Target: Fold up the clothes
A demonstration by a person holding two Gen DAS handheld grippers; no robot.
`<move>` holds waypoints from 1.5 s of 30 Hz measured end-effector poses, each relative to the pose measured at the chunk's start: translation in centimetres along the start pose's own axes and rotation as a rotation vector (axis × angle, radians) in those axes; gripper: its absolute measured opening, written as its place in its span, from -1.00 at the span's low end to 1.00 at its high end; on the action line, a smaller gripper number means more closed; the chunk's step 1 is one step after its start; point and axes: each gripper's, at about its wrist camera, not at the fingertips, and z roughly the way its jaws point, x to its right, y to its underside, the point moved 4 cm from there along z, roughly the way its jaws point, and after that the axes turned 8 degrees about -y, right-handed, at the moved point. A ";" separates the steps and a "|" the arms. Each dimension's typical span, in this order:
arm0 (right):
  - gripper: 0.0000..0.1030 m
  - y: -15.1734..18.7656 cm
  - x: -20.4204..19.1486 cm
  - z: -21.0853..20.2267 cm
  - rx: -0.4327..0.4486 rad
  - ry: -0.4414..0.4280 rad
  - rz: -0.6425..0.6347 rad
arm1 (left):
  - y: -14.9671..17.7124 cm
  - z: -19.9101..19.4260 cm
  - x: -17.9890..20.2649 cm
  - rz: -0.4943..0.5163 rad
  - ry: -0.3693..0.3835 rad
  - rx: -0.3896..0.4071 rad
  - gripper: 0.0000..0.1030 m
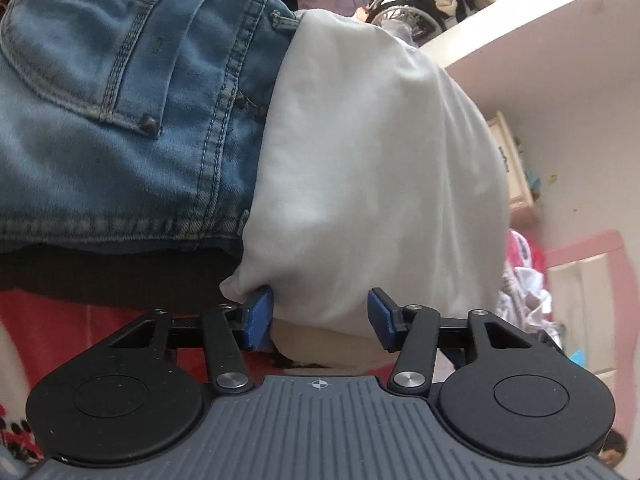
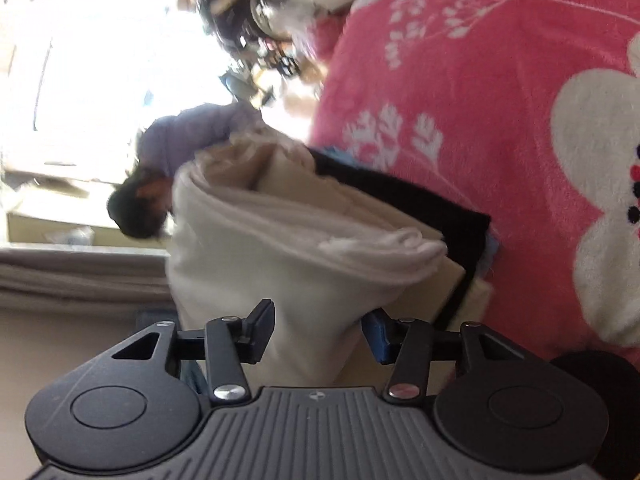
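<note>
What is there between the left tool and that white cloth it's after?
Nothing visible. The white cloth already bulges into the gap of the left tool, whose jaws stand apart. The jeans lie beside the cloth, not in the way.

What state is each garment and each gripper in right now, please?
White garment: bunched, lying partly over the jeans, its edge between the left gripper's fingers.
Jeans: lying flat, back pocket facing up, partly covered.
Black garment: flat on the pink blanket, under the white cloth.
Left gripper: open, fingers apart around the white edge.
Right gripper: open, white fabric between its fingers, not pinched.
</note>
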 end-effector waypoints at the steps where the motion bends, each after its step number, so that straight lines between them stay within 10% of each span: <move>1: -0.01 0.0 0.1 0.1 0.007 0.005 0.000 | -0.2 0.1 0.1 0.003 -0.004 0.004 -0.07; 6: -0.61 0.1 0.3 0.0 0.046 0.000 0.003 | 0.0 0.3 -0.3 -0.025 -0.066 0.022 -0.59; 11: -0.67 -0.7 -3.6 -1.2 0.053 -0.020 -0.186 | 0.4 0.2 0.6 -0.010 -0.086 0.033 -1.00; 16: -0.69 -1.9 -7.0 -2.8 0.012 -0.018 -0.363 | 1.2 -1.7 2.6 -0.007 -0.008 0.008 -1.00; 20: -0.70 -2.9 -3.6 -1.6 -0.025 0.074 -0.291 | 2.5 -1.4 2.9 0.038 -0.019 -0.007 -1.00; 30: -0.70 -4.4 -5.6 -4.3 -0.064 -0.016 -0.273 | 2.5 -3.0 2.9 0.028 0.032 -0.074 -1.00; 41: -0.64 -4.1 0.1 -1.7 -0.084 0.111 -0.209 | 4.5 2.6 2.7 0.109 -0.049 -0.136 -1.00; 45: -0.34 -4.3 -0.9 -3.1 -0.129 0.186 -0.290 | 4.7 2.8 2.8 0.248 -0.110 -0.153 -0.94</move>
